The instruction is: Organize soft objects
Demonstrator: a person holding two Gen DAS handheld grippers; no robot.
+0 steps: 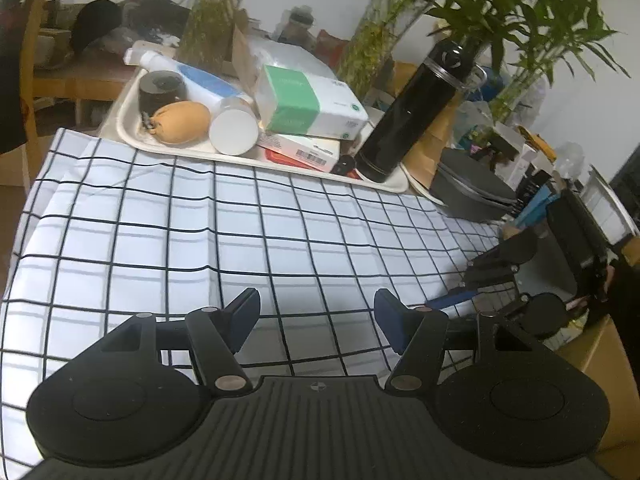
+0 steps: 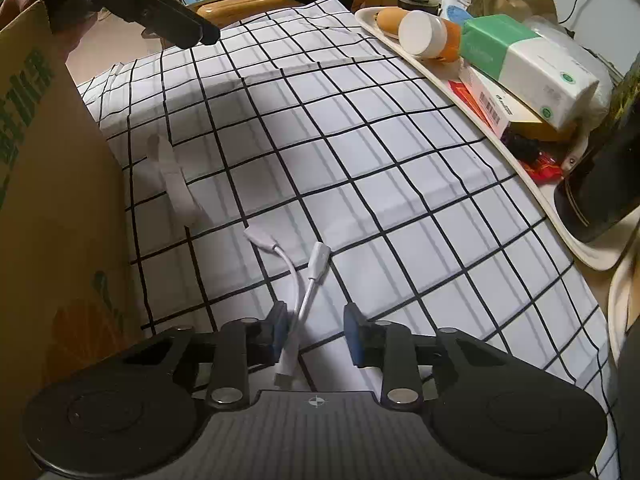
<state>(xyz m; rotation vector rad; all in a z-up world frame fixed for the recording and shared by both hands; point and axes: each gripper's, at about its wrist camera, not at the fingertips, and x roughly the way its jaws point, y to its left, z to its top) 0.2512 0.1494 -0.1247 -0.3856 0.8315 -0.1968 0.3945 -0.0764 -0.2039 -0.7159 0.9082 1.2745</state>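
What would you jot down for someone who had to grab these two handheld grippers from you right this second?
Left gripper: open, empty, above the checked cloth.
Right gripper: open, low over the cloth, with the white cable lying between its fingers, not clamped.
White strap: loose on the cloth near the cardboard box.
Tray at the cloth's far edge already holds the tissue pack, bottles and more.
Done: nothing clearly tidied yet. Left: likely grasp the cable, then deal with the strap.
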